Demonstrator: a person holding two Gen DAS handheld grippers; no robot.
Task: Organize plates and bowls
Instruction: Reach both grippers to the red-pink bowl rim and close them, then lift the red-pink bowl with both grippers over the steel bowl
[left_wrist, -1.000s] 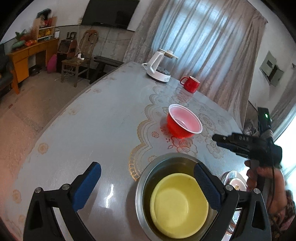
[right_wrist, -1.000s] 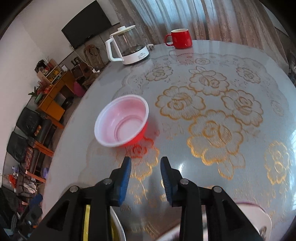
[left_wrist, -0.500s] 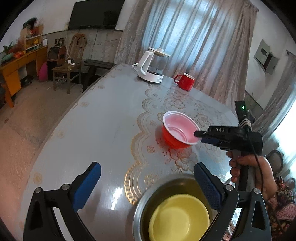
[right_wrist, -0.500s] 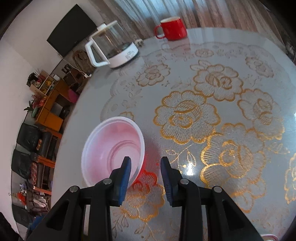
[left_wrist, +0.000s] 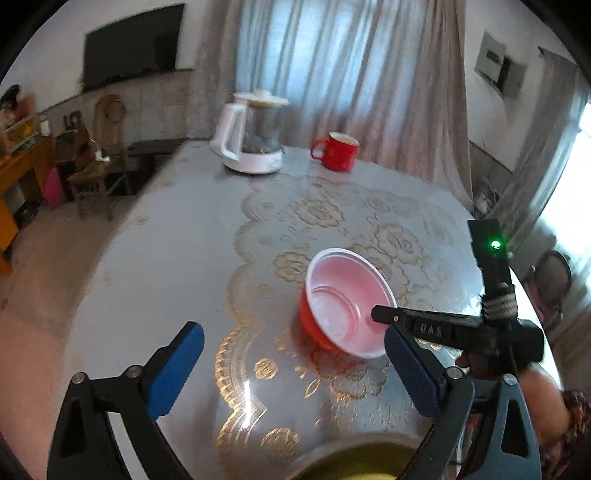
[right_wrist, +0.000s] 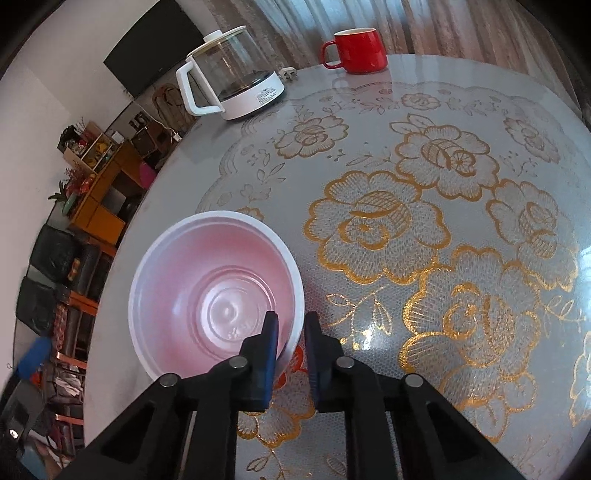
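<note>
A red plastic bowl (left_wrist: 341, 302) with a white rim stands on the table; it also shows in the right wrist view (right_wrist: 216, 291). My right gripper (right_wrist: 290, 341) straddles the bowl's near rim, one finger inside and one outside, with a narrow gap left; the jaws are not clamped. From the left wrist view the right gripper (left_wrist: 380, 315) reaches over that rim. My left gripper (left_wrist: 295, 369) is wide open and empty, above the table. A steel bowl holding a yellow bowl (left_wrist: 354, 463) peeks in at the bottom edge.
A white electric kettle (right_wrist: 231, 83) and a red mug (right_wrist: 356, 50) stand at the far side of the round table (right_wrist: 461, 221) with a gold flower cloth. Chairs and a wooden cabinet stand on the floor to the left.
My right gripper has moved forward to the red bowl and now has its rim between the fingers. My left gripper has pulled back and up from the steel bowl.
</note>
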